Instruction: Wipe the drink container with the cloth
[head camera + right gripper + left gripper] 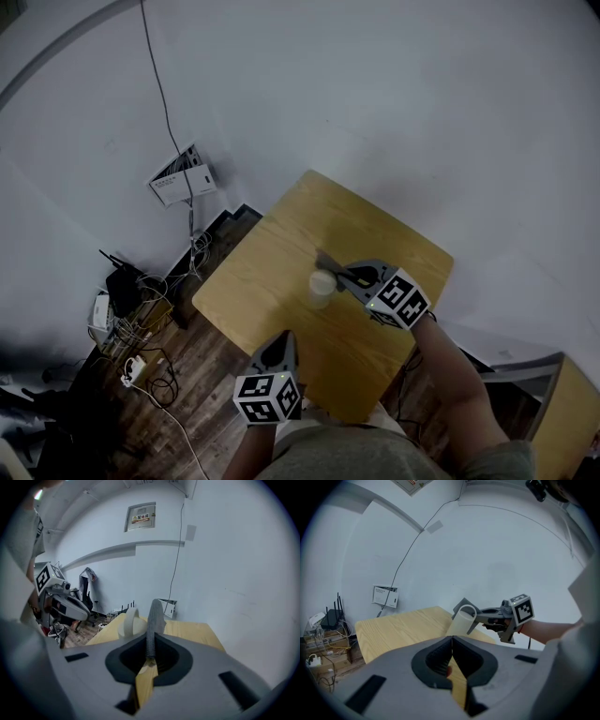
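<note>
A white cup (322, 287) stands upright near the middle of the wooden table (272, 272). My right gripper (346, 274) is just right of it, shut on a grey cloth (329, 260) that hangs at the cup's far right side. In the right gripper view the cloth (153, 615) sticks up from my shut jaws (150, 641), and the cup (128, 621) stands just left of it. I cannot tell whether cloth and cup touch. My left gripper (281, 341) hovers over the table's near edge, shut and empty, a short way from the cup (461, 621).
White walls stand close behind the table. On the dark wood floor at the left lie a router (123, 277), cables and a power strip (133, 368). A white box (181, 181) is fixed low on the wall. A yellow edge (574, 412) shows at bottom right.
</note>
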Action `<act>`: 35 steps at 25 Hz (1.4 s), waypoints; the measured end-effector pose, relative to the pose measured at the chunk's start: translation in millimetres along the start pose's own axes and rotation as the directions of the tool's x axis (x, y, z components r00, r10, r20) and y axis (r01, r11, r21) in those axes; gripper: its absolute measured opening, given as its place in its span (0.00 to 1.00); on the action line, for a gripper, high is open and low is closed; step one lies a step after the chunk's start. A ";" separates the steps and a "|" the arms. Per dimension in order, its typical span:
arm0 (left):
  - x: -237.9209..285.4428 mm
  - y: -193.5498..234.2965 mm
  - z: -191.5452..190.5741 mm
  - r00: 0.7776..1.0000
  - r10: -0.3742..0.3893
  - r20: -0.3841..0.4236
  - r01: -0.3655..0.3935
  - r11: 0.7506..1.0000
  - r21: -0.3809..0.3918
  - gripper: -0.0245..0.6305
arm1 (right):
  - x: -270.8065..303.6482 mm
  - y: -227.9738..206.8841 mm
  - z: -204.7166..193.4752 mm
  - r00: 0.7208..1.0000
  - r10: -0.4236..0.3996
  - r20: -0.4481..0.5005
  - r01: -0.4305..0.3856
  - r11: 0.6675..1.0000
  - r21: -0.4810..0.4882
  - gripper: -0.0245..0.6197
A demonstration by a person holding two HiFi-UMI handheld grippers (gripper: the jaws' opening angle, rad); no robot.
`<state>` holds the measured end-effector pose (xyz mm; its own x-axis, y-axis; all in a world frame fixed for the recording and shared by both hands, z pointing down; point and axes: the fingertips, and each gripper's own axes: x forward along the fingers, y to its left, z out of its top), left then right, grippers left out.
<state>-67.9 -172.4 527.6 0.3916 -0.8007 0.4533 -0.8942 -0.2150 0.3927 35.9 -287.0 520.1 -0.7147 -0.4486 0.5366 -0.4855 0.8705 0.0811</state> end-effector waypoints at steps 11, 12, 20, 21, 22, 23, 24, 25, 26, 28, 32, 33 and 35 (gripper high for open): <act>6.1 -1.1 -5.0 1.000 0.009 -0.010 -0.009 1.000 -0.014 0.04 | 19.4 5.8 -32.0 0.995 0.050 -0.082 -0.052 0.998 -0.019 0.05; 6.3 -0.8 -5.7 1.000 0.011 -0.011 -0.011 1.000 -0.015 0.04 | 21.4 6.9 -34.7 0.995 0.053 -0.085 -0.055 0.998 -0.015 0.05; 9.2 -1.5 -9.4 1.000 0.016 -0.022 -0.017 1.000 -0.019 0.04 | 35.2 13.5 -62.3 0.986 0.072 -0.152 -0.075 0.997 -0.013 0.05; 9.3 -2.0 -9.7 1.000 0.016 -0.023 -0.017 1.000 -0.019 0.04 | 36.7 14.7 -65.2 0.985 0.077 -0.157 -0.079 0.997 -0.004 0.05; 9.4 -2.5 -9.9 1.000 0.017 -0.023 -0.017 1.000 -0.019 0.04 | 38.3 15.7 -68.0 0.984 0.081 -0.162 -0.082 0.997 0.003 0.05; 9.6 -2.9 -10.1 1.000 0.017 -0.023 -0.017 1.000 -0.020 0.04 | 39.8 16.3 -70.8 0.982 0.083 -0.167 -0.083 0.997 0.007 0.05; 9.9 -3.2 -10.3 1.000 0.017 -0.023 -0.018 1.000 -0.020 0.04 | 41.5 16.6 -73.8 0.981 0.083 -0.173 -0.082 0.997 0.011 0.05; 10.2 -3.4 -10.6 1.000 0.018 -0.023 -0.018 1.000 -0.020 0.04 | 43.2 16.6 -76.9 0.981 0.081 -0.179 -0.080 0.997 0.014 0.05; 10.5 -3.3 -11.1 1.000 0.019 -0.023 -0.020 1.000 -0.021 0.04 | 44.9 16.5 -80.0 0.980 0.078 -0.185 -0.076 0.997 0.016 0.05; 10.2 -2.5 -12.3 0.999 0.023 -0.023 -0.024 0.999 -0.021 0.04 | 47.8 17.0 -85.6 0.979 0.069 -0.192 -0.066 0.998 0.021 0.05; 8.3 -0.3 -12.7 0.999 0.031 -0.024 -0.032 0.999 -0.025 0.04 | 50.8 18.2 -91.9 0.978 0.055 -0.199 -0.049 0.998 0.038 0.05; 7.9 -0.1 -12.3 0.999 0.032 -0.023 -0.033 0.999 -0.025 0.04 | 50.9 18.5 -92.7 0.979 0.052 -0.200 -0.044 0.998 0.043 0.05; 6.7 0.2 -12.1 0.999 0.034 -0.022 -0.034 0.999 -0.024 0.04 | 51.3 19.3 -94.9 0.979 0.042 -0.200 -0.032 0.998 0.051 0.05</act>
<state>-62.9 -171.1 540.4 0.3660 -0.7952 0.4835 -0.9016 -0.1743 0.3958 37.7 -274.0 628.8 -0.6195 -0.3624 0.6963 -0.4873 0.8730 0.0207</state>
